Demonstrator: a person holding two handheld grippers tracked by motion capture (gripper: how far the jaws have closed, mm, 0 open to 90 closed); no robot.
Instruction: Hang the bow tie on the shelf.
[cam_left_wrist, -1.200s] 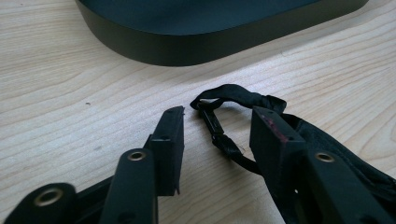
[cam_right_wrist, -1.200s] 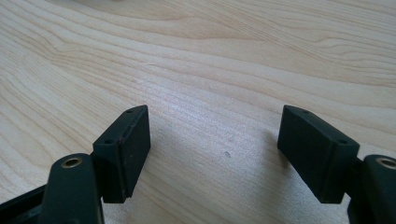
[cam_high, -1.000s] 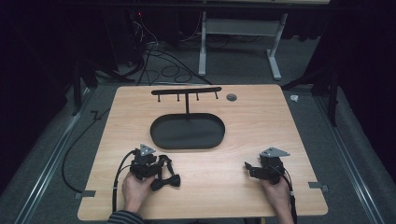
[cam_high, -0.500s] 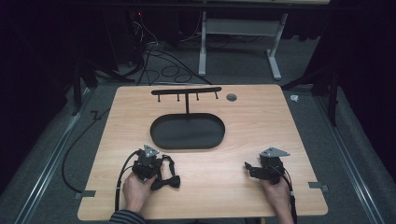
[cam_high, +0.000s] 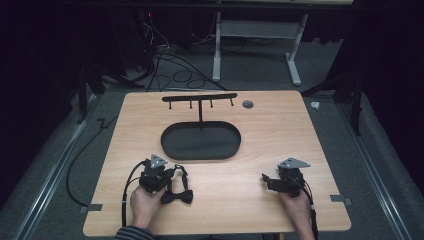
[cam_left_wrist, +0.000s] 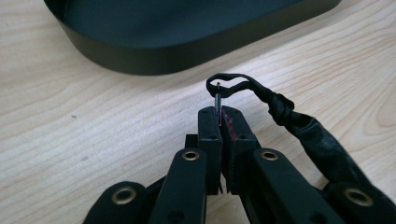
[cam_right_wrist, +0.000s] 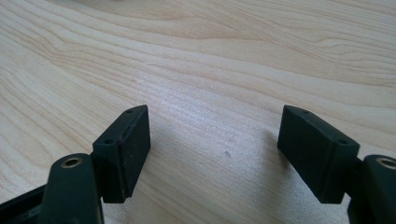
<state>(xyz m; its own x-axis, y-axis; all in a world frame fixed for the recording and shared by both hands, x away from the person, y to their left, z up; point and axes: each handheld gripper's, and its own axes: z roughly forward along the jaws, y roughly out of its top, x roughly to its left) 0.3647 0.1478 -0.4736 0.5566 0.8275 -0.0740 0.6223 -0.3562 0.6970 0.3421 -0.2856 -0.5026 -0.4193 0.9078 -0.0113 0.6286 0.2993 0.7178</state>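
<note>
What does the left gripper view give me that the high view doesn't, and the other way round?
Left gripper view alone: the left gripper is shut on the thin strap of the bow tie.
High view alone: the hook rack, the right gripper with jaws apart, both hands.
Shared: bow tie, the black oval tray, the wooden table.

Matt wood-grain table (cam_high: 250, 185), black cloth bow tie (cam_high: 176, 196), matt tray (cam_high: 200, 150).

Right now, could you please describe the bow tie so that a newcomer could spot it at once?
Start at the black oval tray in the middle of the table. Nearer the person, left of centre, lies a small black bow tie, its strap pinched in the left claw. It is the one soft, cloth thing there.
</note>
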